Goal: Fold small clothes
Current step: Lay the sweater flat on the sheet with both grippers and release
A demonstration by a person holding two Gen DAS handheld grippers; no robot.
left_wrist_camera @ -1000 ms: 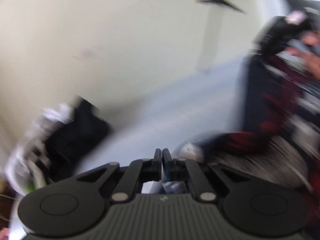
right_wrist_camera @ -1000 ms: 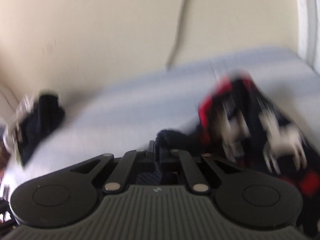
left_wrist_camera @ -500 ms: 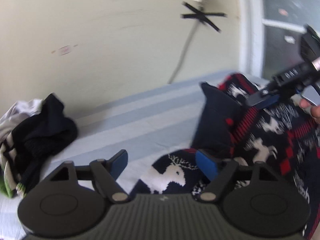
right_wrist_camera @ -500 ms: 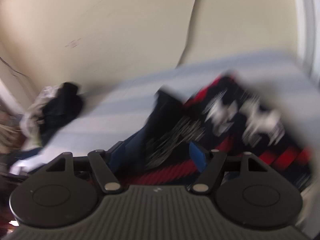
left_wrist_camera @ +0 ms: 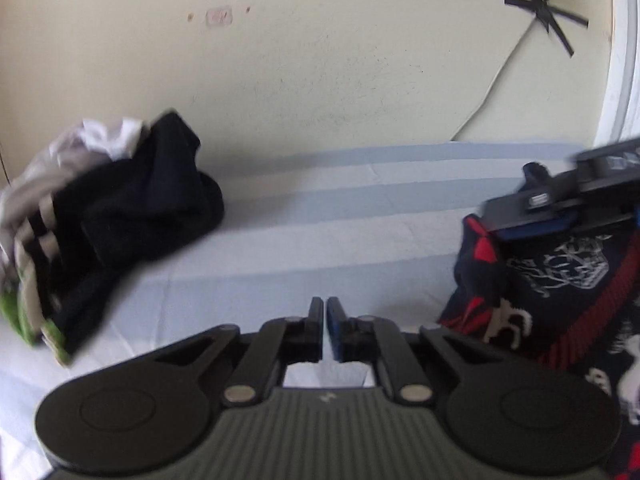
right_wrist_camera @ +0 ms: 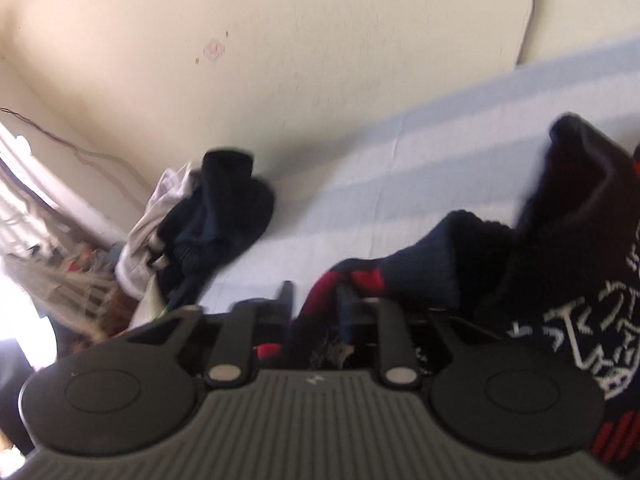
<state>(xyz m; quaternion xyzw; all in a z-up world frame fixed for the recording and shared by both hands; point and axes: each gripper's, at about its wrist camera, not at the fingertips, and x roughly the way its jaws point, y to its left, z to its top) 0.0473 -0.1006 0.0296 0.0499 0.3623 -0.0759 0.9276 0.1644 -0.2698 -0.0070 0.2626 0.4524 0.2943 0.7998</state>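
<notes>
Cream wall [left_wrist_camera: 320,80] behind, matte, scuffed, with a thin cable taped on in a black cross [left_wrist_camera: 540,12]. Surface is a bed sheet [left_wrist_camera: 320,232], pale blue with wider grey-blue stripes, smooth with light creases. Far-left heap of clothes [left_wrist_camera: 112,216]: soft black knit bunched on top, white and grey cloth behind, a green edge at the bottom. Task item is a navy knit sweater [left_wrist_camera: 552,288] with red bands and white deer pattern, crumpled at the right side of the bed. Left tongs [left_wrist_camera: 325,316] clenched, nothing between them, over bare sheet just left of the sweater. Right tongs [right_wrist_camera: 316,304] are closing, with a red-and-navy fold of the sweater [right_wrist_camera: 440,264] bunched between the jaws; blur hides whether the pads press it yet.
</notes>
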